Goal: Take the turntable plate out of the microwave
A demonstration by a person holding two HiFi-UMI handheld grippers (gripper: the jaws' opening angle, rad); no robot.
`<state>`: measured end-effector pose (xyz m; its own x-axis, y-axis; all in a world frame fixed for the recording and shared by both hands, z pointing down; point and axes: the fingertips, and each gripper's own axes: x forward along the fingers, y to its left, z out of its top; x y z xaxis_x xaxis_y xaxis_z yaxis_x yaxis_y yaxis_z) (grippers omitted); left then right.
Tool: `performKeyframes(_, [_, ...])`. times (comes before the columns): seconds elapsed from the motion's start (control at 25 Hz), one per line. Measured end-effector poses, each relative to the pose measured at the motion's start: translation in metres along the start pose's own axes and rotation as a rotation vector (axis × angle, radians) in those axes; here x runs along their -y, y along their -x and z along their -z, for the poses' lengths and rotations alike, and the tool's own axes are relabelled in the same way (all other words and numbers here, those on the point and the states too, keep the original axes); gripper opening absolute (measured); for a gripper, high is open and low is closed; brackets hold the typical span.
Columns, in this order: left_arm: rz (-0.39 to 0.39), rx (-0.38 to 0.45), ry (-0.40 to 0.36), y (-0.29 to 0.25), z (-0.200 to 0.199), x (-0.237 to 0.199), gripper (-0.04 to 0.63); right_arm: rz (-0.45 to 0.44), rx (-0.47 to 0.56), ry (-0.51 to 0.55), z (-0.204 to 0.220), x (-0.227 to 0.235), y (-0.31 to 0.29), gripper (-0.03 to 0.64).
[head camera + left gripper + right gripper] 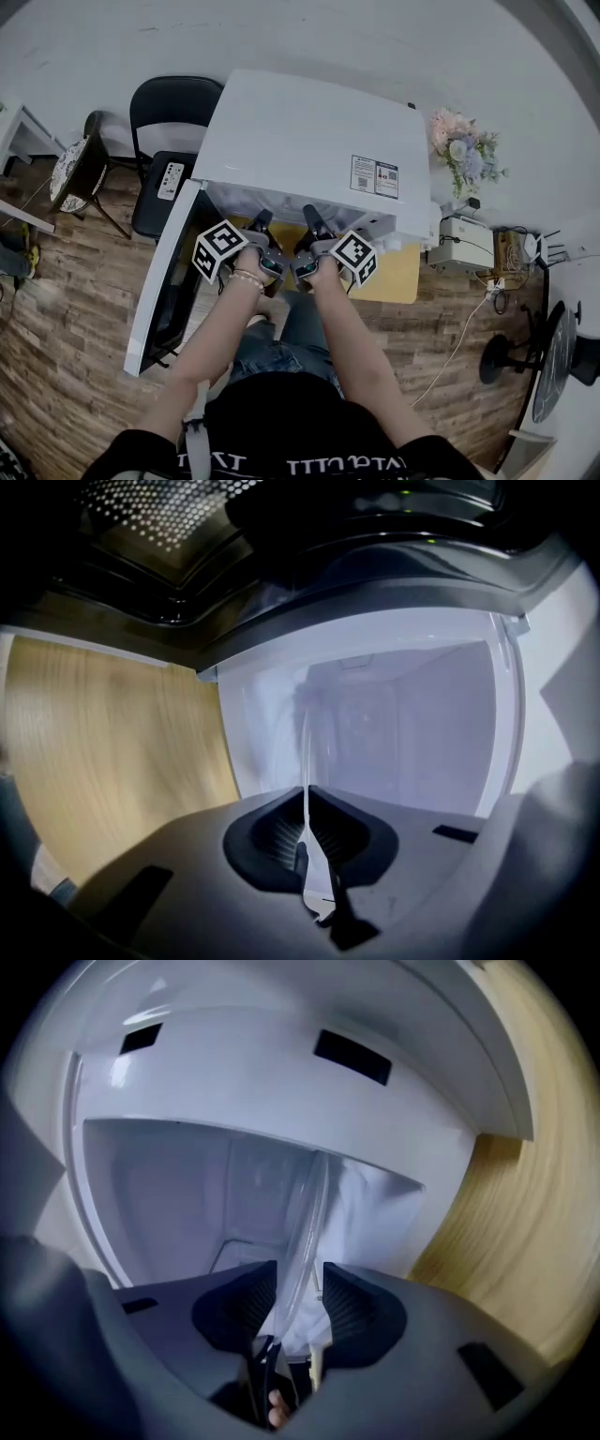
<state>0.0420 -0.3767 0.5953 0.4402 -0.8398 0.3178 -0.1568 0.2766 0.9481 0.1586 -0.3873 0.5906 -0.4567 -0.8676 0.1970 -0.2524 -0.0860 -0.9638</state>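
The microwave [309,141] is white and boxy, with its door [159,281] swung open to the left and its white cavity facing near. The plate [306,752] is clear glass, seen edge-on as a thin pale line, lying about parallel to the cavity floor, partly inside the mouth. Its near rim is pinched by the left gripper [306,794] and stands unpinched between the right gripper's [300,1283] pads.

wood tbl [398,277] w/ microwave [309,141]
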Motion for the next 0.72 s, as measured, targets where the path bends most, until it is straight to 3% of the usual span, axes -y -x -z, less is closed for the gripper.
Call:
performKeyframes(0.2, [0.001, -0.019, -0.006, -0.001, 0.003, -0.003, 0.025, 0.013, 0.045, -0.062, -0.008, 0.009, -0.005, 0.067])
performKeyframes(0.52, [0.044, -0.056, -0.083, -0.007, 0.000, 0.008, 0.031, -0.114, 0.118, -0.159, -0.012, 0.003, -0.005, 0.051])
performKeyframes(0.72, [0.099, -0.076, -0.087, -0.010, 0.002, 0.010, 0.091, -0.181, 0.111, -0.126, -0.009, -0.006, -0.002, 0.051])
